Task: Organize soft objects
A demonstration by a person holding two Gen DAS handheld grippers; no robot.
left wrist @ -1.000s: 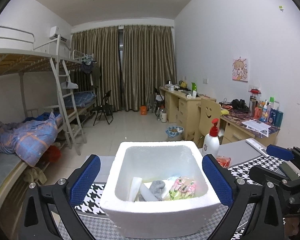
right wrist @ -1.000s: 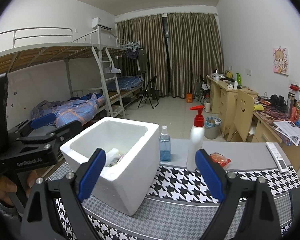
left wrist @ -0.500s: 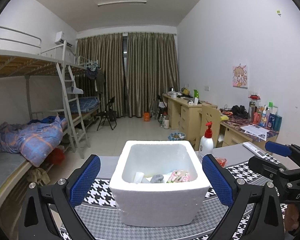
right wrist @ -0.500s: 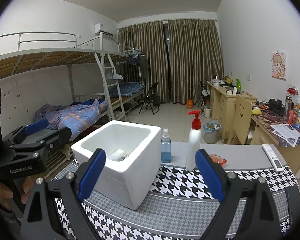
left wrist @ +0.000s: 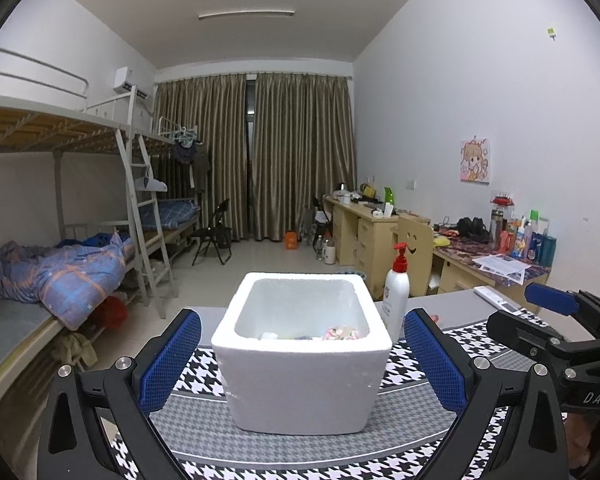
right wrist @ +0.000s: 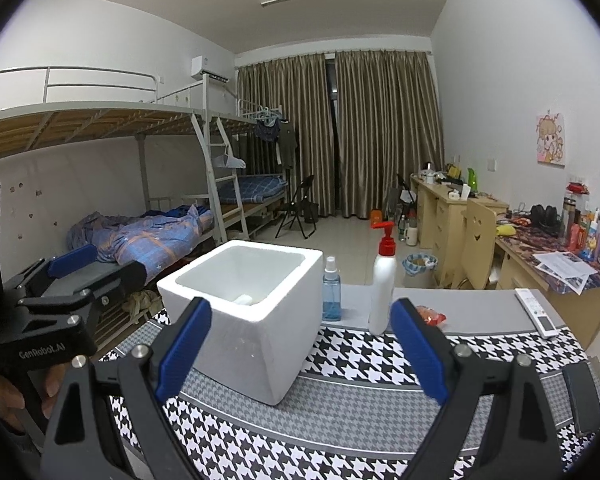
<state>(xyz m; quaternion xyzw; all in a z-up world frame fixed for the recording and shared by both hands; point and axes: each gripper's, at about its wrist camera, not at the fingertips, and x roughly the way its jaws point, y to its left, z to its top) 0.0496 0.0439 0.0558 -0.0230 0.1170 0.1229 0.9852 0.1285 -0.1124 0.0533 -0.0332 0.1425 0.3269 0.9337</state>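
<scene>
- Setting: a dormitory room with a bunk bed (left wrist: 60,264) on the left, closed curtains (left wrist: 256,156) at the far end and desks along the right wall. The worktop (right wrist: 340,412) in the foreground carries a houndstooth-patterned cloth.
- Left gripper (left wrist: 302,358): empty, blue pads spread wide, held back from the foam box (left wrist: 302,364) and framing it on both sides without touching.
- Right gripper (right wrist: 302,354): likewise empty and spread wide, apart from the box, which lies ahead and to its left.
- Task items: the soft objects (left wrist: 320,334) lie at the bottom of the white foam box; only their tops show over the near rim. One is pale, one pink-patterned; their kind cannot be told.
- Handling, as judged: cloth-like pieces, light and limp, not fragile; they will sag and may snag on a neighbour. A pinch on a raised fold from directly above looks soundest.
- The box appears light and easily dented; a knock on its rim could shift it.
- Beyond the box: a pump bottle (right wrist: 383,284) and a blue spray bottle (right wrist: 331,290) stand upright just beside it; a remote control (right wrist: 538,312) lies further right.
</scene>
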